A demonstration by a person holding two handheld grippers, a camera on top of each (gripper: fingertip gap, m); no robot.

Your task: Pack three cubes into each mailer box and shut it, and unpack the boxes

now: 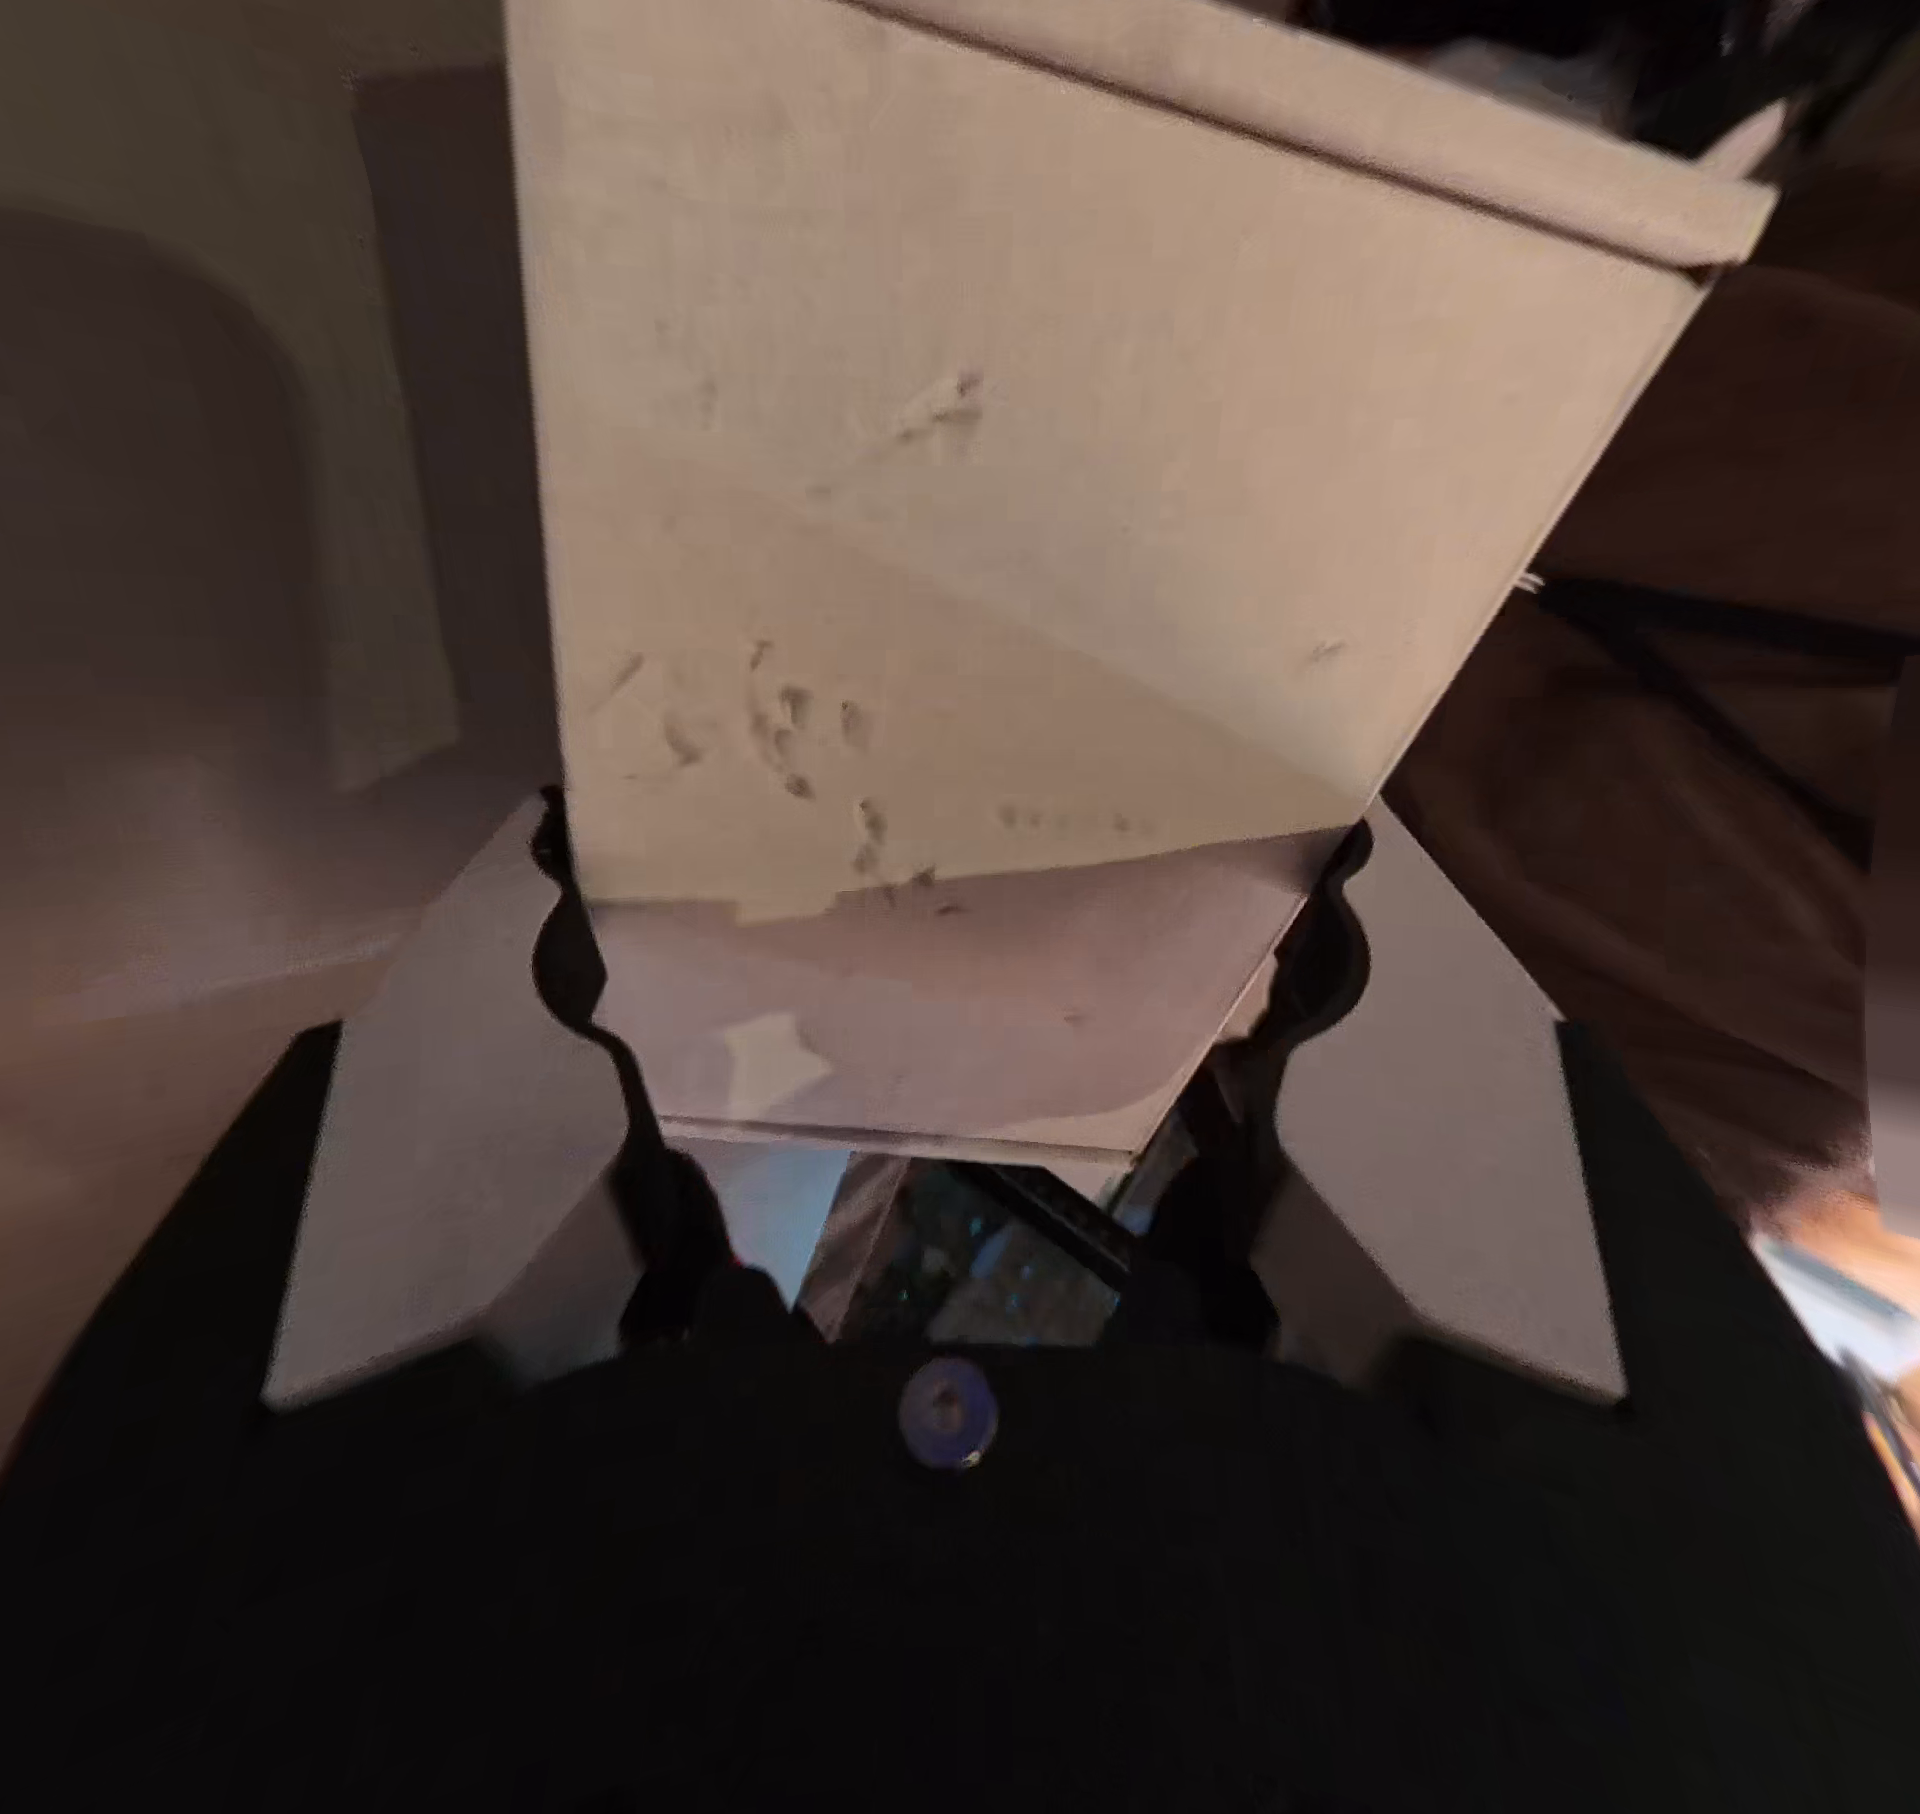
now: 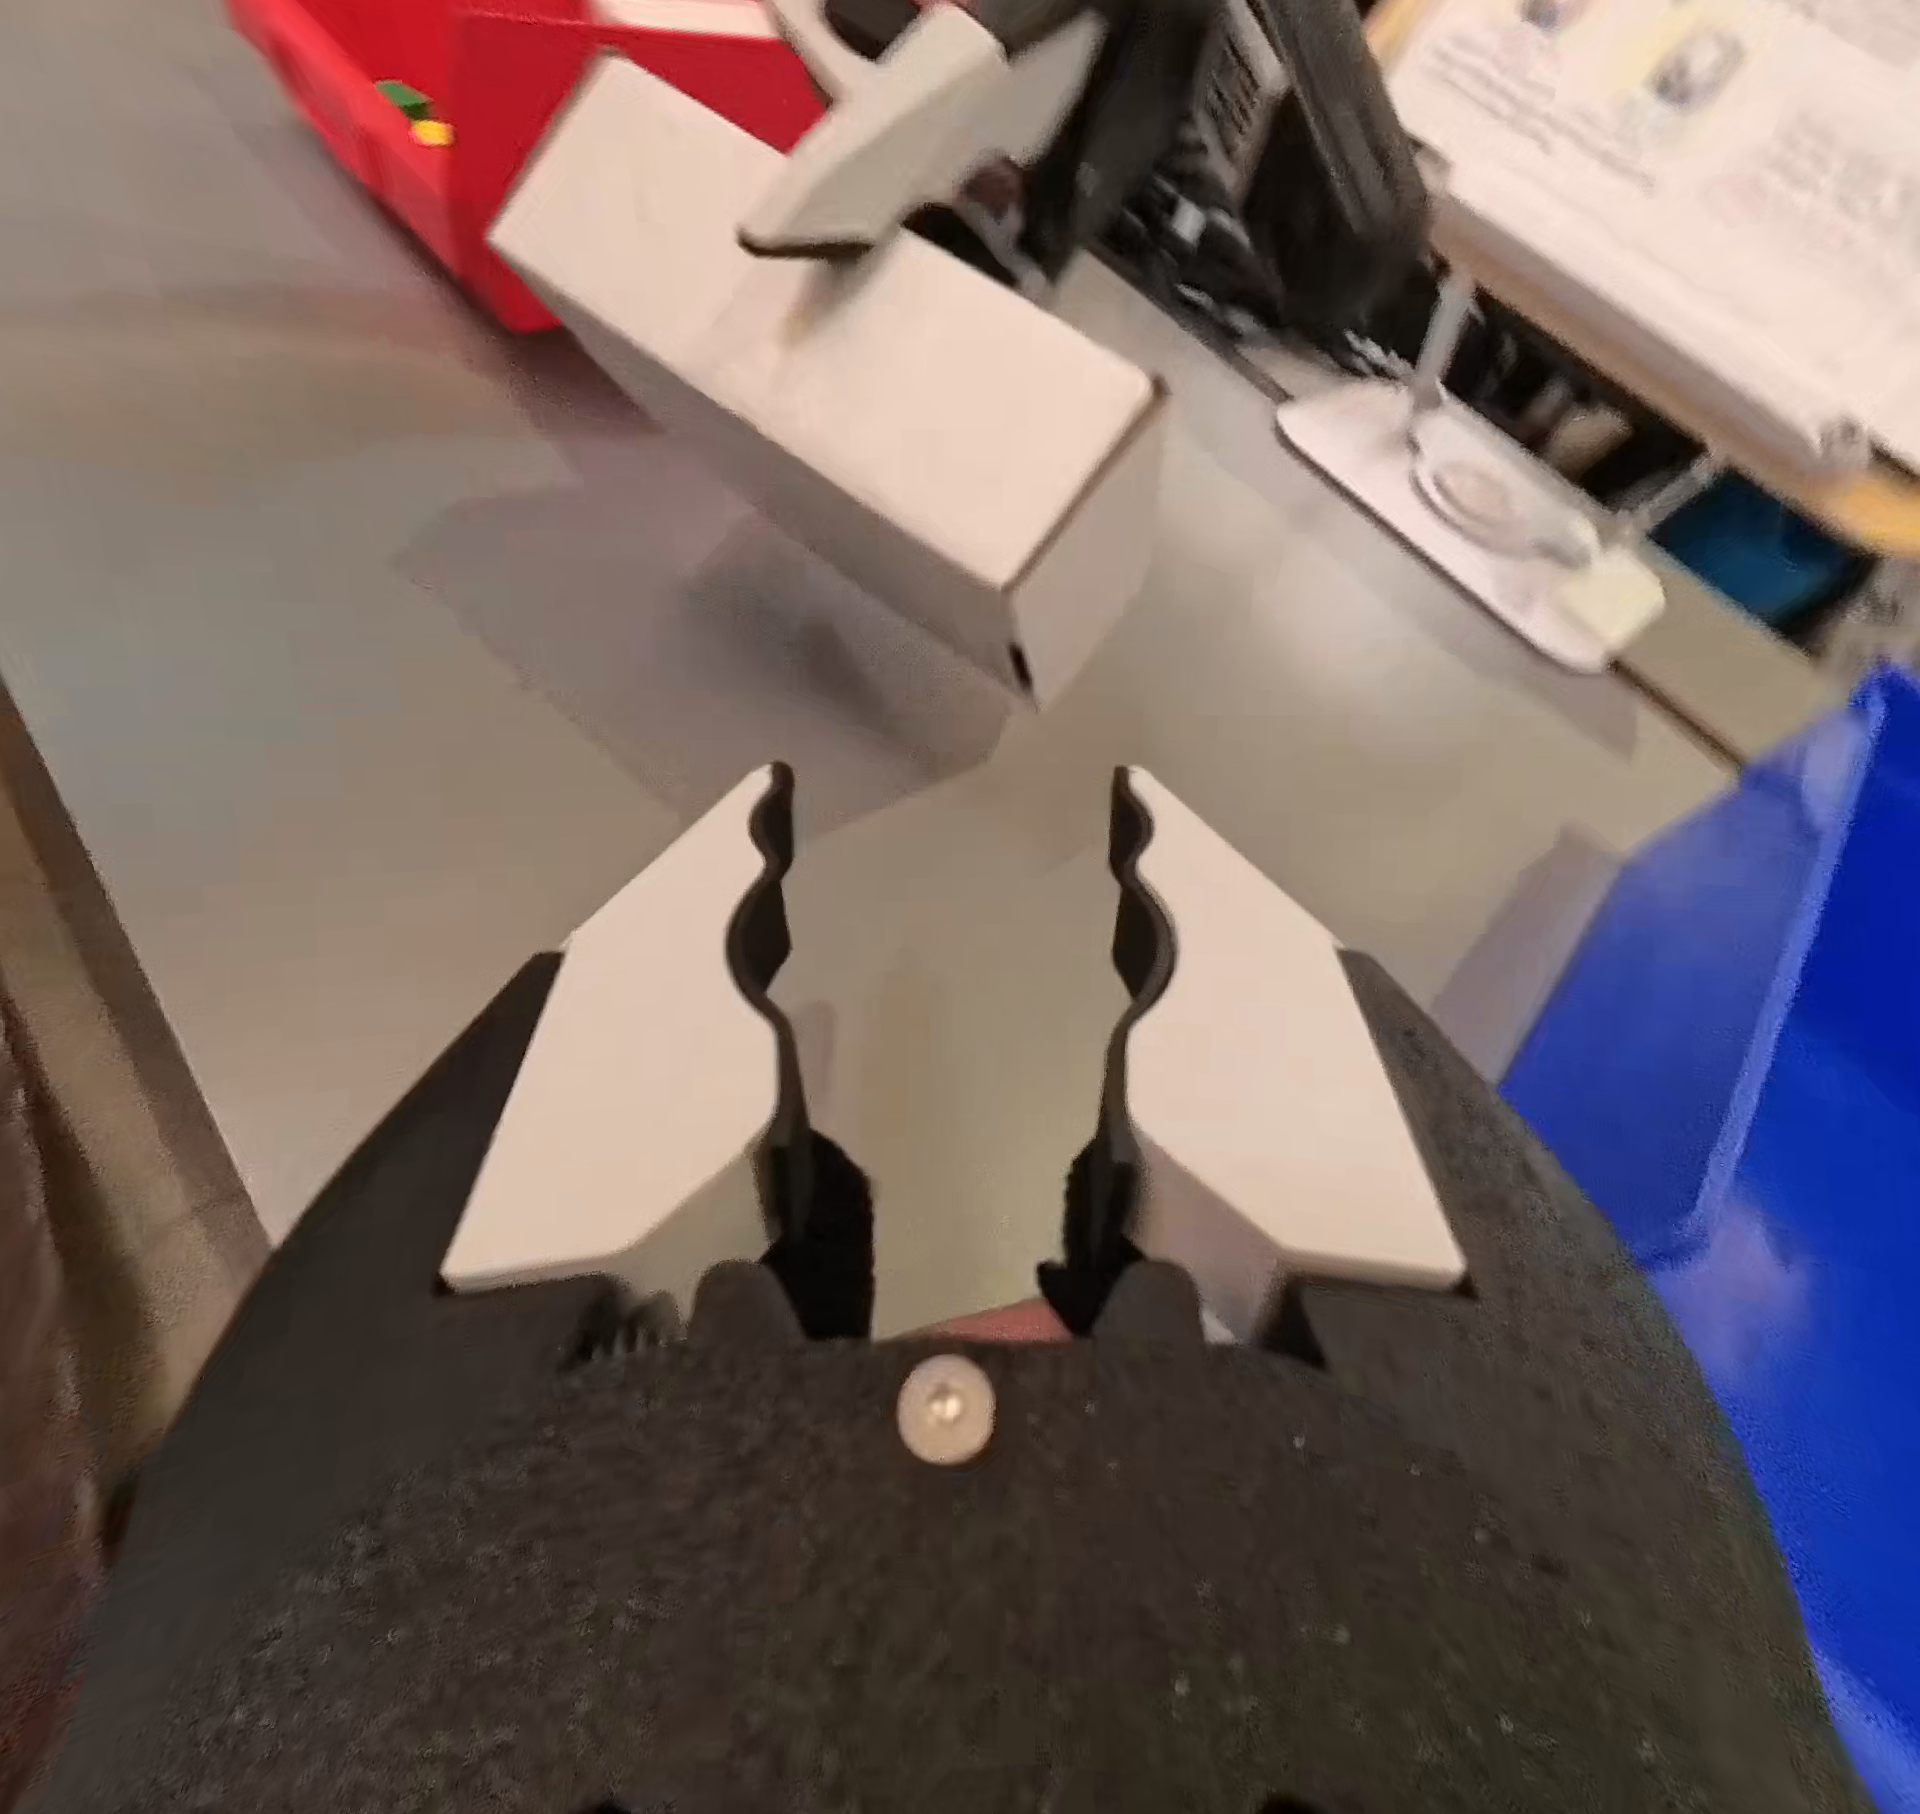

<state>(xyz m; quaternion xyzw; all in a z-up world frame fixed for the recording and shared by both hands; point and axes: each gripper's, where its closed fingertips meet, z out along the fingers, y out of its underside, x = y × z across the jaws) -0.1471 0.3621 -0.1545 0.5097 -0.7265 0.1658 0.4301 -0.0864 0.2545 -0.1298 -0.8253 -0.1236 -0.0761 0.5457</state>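
- A grey surface spreads out below both tools, with a red bin at its far left and a blue bin close on the right.
- Nearest in the right wrist view, the right claw hangs over the bare surface with its jaws parted and nothing between them.
- Just beyond its tips, a closed white mailer box is held tilted above the surface, its near corner pointing down toward the right claw but apart from it.
- The left claw comes down from above and clamps that box across its upper face.
- In the left wrist view the mailer box fills the frame, wedged between the left claw's wavy pads, its scuffed side facing the camera.
- Farther off, small green and yellow pieces sit by the red bin; whether they are cubes is too blurred to tell.
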